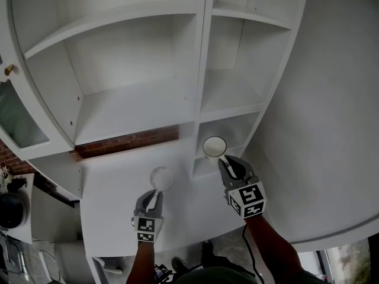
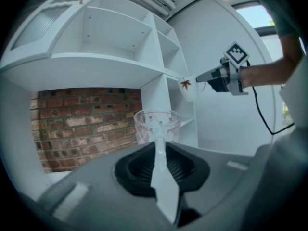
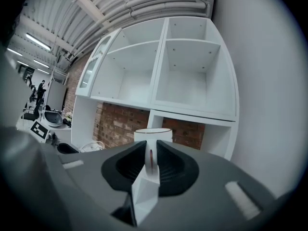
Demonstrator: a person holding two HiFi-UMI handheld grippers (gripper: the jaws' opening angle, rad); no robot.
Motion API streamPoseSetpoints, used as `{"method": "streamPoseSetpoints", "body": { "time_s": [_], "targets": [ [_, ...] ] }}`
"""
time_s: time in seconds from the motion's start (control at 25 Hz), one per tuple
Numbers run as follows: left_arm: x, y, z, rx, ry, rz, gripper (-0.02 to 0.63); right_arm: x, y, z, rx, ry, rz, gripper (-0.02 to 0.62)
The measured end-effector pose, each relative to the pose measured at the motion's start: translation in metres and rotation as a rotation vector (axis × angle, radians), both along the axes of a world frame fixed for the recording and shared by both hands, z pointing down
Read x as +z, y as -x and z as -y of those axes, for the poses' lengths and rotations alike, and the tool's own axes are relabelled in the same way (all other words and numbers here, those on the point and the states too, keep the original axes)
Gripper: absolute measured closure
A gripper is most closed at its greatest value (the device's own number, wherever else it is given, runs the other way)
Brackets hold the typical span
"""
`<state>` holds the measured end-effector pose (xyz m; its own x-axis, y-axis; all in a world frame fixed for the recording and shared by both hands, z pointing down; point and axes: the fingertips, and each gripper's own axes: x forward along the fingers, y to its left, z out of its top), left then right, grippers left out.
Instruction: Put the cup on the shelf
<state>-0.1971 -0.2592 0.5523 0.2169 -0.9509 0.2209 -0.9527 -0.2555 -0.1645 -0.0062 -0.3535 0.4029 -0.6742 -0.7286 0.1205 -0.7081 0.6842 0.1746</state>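
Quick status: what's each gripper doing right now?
Left gripper: shut on the clear glass, pinching its rim.
Right gripper: shut on the white mug.

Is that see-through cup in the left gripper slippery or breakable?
Probably light: the clear cup looks thin-walled and empty. Its smooth wall may be slippery, and the left gripper pinches only one side at the rim, so it might swing. Whether glass or plastic is unclear.

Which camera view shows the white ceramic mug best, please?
The left gripper view: the white ceramic mug appears side-on, red leaf visible. Head view shows its rim from above; right gripper view shows it partly behind the jaws.
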Motion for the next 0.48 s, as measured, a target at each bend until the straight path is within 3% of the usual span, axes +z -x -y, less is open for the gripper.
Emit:
{"method": "streamPoseSetpoints", "body": {
  "time_s": [0.48],
  "targets": [
    [-0.019,-0.031,0.017,0.036,-0.053,-0.03,0.554,-0.083,-0.022,0.013,0.017,-0.092,0.069,0.526]
  ]
}}
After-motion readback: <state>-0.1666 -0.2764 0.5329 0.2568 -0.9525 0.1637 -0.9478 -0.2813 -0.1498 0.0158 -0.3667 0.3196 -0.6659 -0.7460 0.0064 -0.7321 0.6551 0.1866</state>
